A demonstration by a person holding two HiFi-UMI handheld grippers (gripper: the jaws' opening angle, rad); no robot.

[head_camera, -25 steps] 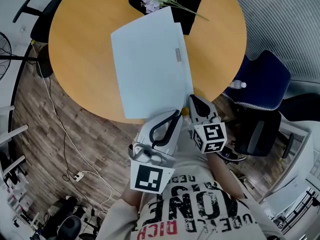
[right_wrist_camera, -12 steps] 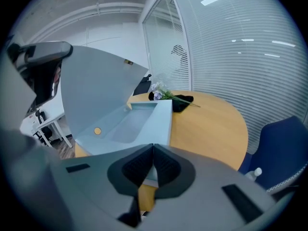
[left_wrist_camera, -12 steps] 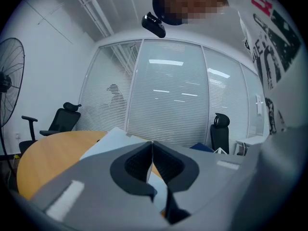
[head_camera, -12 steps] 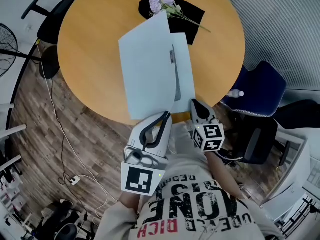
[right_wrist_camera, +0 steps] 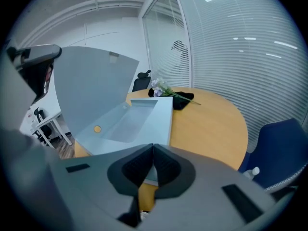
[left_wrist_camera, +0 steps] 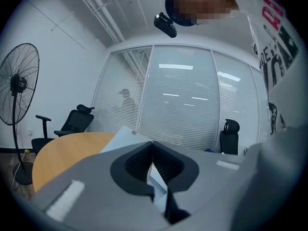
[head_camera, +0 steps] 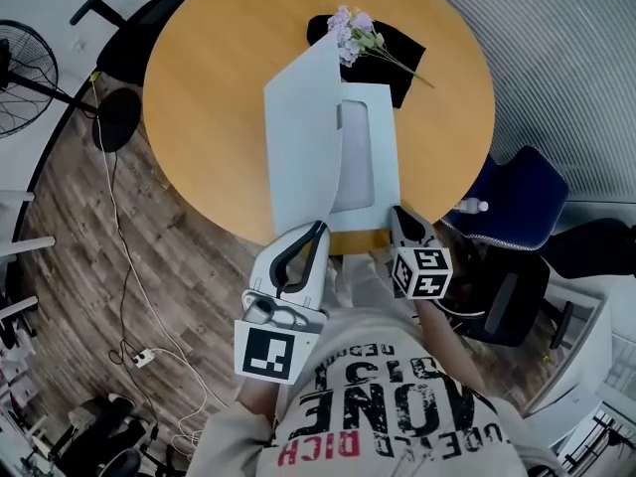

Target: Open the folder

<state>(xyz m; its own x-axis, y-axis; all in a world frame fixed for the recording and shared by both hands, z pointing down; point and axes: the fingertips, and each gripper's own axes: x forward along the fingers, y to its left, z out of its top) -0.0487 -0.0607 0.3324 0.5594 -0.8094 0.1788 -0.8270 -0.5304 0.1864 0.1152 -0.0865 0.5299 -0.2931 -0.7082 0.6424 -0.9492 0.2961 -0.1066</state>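
Fingers of the left gripper (head_camera: pixel 316 229) clench the raised cover (head_camera: pixel 303 147) of the folder (head_camera: pixel 366 172), while those of the right gripper (head_camera: pixel 397 214) pinch its near edge on the counter (head_camera: pixel 209 87).

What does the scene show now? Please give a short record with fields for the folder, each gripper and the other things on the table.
Folder: pale blue, partly open, near the person
Cover: raised steeply
Left gripper: shut on the cover
Right gripper: shut on the folder's lower half
Table: round, wooden
Far side: flowers on a black cloth
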